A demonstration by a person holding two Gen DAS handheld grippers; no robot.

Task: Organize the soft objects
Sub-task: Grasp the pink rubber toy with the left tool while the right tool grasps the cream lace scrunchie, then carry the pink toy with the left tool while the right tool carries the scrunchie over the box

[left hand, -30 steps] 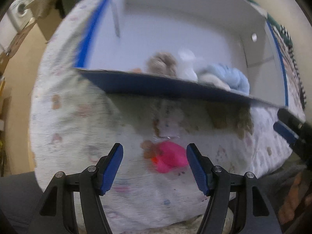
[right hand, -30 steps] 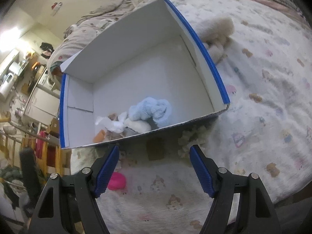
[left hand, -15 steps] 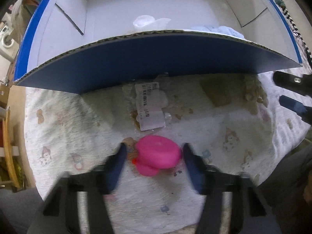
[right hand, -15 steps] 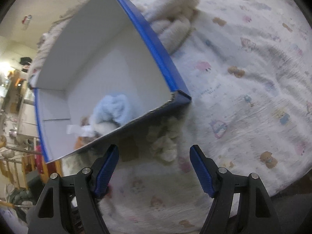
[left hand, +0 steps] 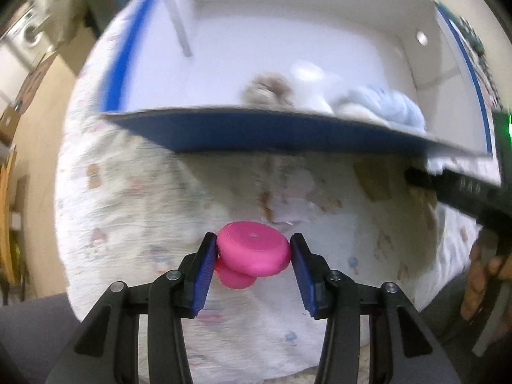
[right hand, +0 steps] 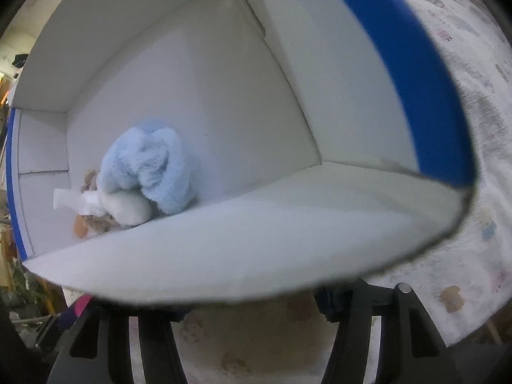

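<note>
Because the box (left hand: pixel 288 134) near the bed's edge collects soft things, our left gripper (left hand: pixel 252 252) pinches the pink toy (left hand: pixel 252 252), while our right gripper's (right hand: pixel 252 304) closing tongs hide behind its wall.

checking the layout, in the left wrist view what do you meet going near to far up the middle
left gripper → pink toy held in its jaws → patterned sheet → blue box wall → brown plush → white back wall

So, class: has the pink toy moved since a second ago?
Yes. The pink toy lay on the bedsheet between open jaws; now the left gripper holds it, nearer the camera.
</note>
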